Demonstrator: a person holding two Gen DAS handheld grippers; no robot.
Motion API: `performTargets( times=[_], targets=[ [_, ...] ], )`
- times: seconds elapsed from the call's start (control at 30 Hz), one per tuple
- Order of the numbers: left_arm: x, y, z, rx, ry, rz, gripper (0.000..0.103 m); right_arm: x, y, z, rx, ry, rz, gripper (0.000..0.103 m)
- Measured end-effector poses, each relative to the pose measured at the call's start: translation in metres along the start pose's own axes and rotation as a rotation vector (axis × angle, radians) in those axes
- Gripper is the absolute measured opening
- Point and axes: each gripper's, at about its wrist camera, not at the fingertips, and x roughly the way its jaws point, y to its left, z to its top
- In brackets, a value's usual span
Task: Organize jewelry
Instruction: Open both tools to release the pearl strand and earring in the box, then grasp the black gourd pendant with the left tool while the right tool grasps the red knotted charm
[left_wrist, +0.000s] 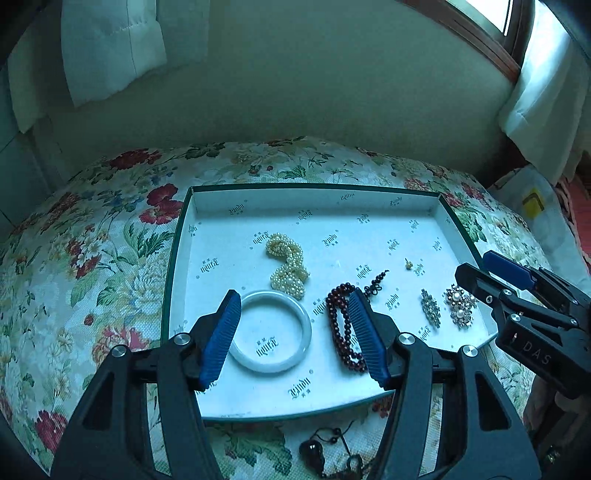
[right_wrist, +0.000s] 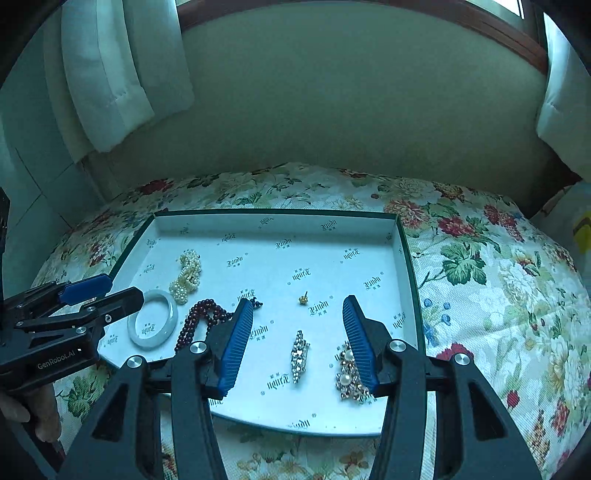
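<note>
A shallow white tray (left_wrist: 369, 201) with a green rim lies on a floral cloth and holds jewelry: a white bangle (left_wrist: 299, 314), a pearl strand (left_wrist: 286, 262), dark red beads (left_wrist: 338, 317), a small gold stud (left_wrist: 408, 263), a crystal brooch (left_wrist: 431, 308) and a pearl brooch (left_wrist: 459, 306). My left gripper (left_wrist: 293, 295) is open above the bangle and beads, holding nothing. My right gripper (right_wrist: 297, 302) is open above the crystal brooch (right_wrist: 300, 356), with the pearl brooch (right_wrist: 347, 371) by its right finger. The stud (right_wrist: 303, 298) lies ahead.
A dark beaded pendant necklace (left_wrist: 321, 448) lies on the cloth in front of the tray. The floral cloth (right_wrist: 498, 295) covers the surface all around. A wall and white curtains (right_wrist: 110, 74) stand behind. A bag with a yellow tag (left_wrist: 532, 203) sits at far right.
</note>
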Motion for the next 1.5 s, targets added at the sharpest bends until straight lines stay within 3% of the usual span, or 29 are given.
performTargets(
  times=[0.67, 1.13, 1.33, 1.5],
  targets=[
    [-0.037, -0.004, -0.082, -0.049, 0.083, -0.006, 0.060, -0.045, -0.011, -0.092, 0.033, 0.108, -0.024, 0.051],
    [-0.039, 0.002, -0.102, -0.069, 0.113, 0.003, 0.060, -0.034, -0.018, -0.116, 0.030, 0.165, -0.058, 0.050],
    [-0.036, 0.002, -0.104, -0.066, 0.124, 0.000, 0.060, -0.028, -0.019, -0.119, 0.026, 0.179, -0.062, 0.046],
    [-0.033, -0.001, -0.105, -0.062, 0.131, -0.002, 0.060, -0.029, -0.019, -0.118, 0.010, 0.173, -0.068, 0.027]
  ],
)
